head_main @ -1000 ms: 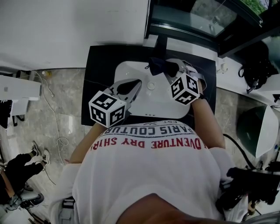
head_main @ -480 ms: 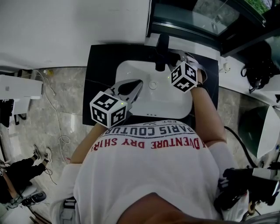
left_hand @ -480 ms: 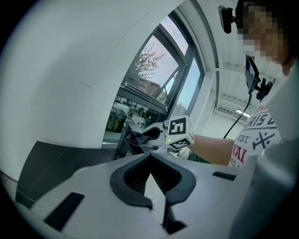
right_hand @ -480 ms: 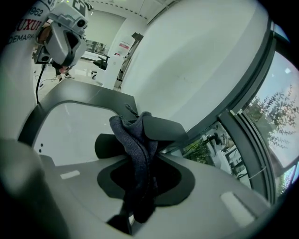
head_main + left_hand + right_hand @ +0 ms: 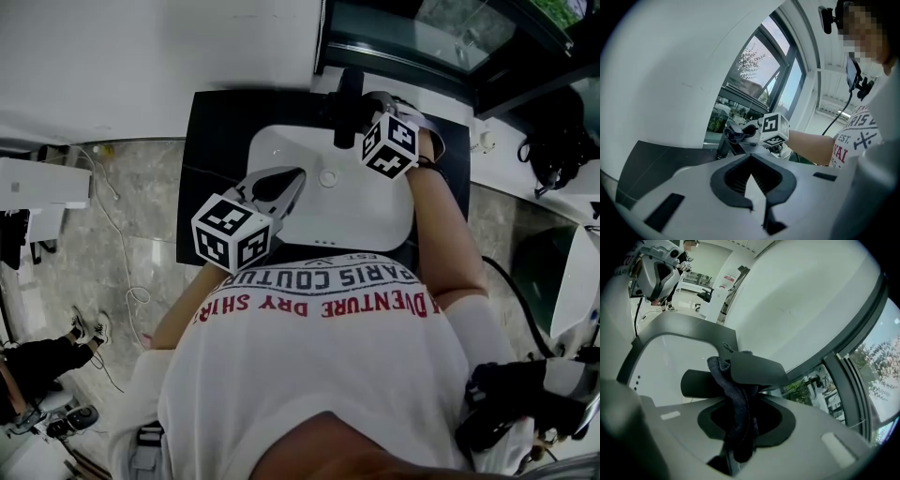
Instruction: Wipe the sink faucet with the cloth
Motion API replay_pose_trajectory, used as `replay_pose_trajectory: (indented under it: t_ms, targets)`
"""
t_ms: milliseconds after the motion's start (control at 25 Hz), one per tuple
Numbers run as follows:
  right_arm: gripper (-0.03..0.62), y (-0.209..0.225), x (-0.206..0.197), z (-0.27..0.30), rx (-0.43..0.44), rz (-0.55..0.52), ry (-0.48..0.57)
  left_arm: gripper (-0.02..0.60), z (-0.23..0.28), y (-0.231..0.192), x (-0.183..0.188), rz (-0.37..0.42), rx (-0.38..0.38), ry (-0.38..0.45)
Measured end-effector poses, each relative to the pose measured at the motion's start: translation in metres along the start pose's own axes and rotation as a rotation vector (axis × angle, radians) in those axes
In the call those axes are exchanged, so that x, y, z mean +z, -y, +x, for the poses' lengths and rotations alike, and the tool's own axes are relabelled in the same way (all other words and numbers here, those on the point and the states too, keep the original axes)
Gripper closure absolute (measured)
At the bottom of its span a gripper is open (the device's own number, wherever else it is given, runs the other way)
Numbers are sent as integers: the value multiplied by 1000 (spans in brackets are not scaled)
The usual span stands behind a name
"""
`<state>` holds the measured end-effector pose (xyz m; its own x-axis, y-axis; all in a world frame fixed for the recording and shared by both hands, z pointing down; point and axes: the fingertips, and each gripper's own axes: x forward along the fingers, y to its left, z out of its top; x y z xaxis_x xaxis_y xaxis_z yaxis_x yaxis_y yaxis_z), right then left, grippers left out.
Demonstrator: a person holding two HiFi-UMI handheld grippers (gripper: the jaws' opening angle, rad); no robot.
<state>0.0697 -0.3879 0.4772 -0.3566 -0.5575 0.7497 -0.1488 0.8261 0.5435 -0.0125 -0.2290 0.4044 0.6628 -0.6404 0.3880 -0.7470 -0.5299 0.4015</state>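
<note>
The right claw [image 5: 739, 439] is clamped on a dark cloth [image 5: 731, 385]. The cloth bunches up out of its jaws and lies against the faucet [image 5: 757, 367] directly ahead, tucked under and beside the flat top piece. The dark spout [image 5: 696, 383] runs off to that claw's left over the white sink [image 5: 375, 211]. Pinching the cloth with a loose wad pushed out in front looks deliberate, so that the soft part meets the metal and not the claw. The left claw [image 5: 752, 183] has its jaws drawn together on nothing and hangs over the near part of the basin, well short of the faucet, which stands ahead of it and slightly to its left. I judge it is simply parked out of the wiping hand's way. In the head view the cloth is almost lost, dark against the dark faucet and partly behind the right claw's marker cube [image 5: 389, 145]. The right gripper view does not show the faucet's foot on the bench [image 5: 216, 141], since the claw's own body covers it. How firmly the cloth bears on the metal cannot be told.
</note>
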Motion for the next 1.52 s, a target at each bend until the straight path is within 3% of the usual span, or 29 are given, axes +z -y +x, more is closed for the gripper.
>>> replay_pose_trajectory:
  t_ms: [600,960,1280,1520]
  targets:
    - [516,-53,-10,-30,-2,-164,-25,581,6,13,-6,-3,-27,-7]
    - [516,-77,-12,-40,18,-192,-8,581,10,19,-10,2,-41,-15]
    - [514,-56,1,-49,0,-129,60,580,2,16,-8,0,-24,-14]
    - [515,-31,1,-30,-9,-116,33,580,-1,14,-5,-7,-16,-11]
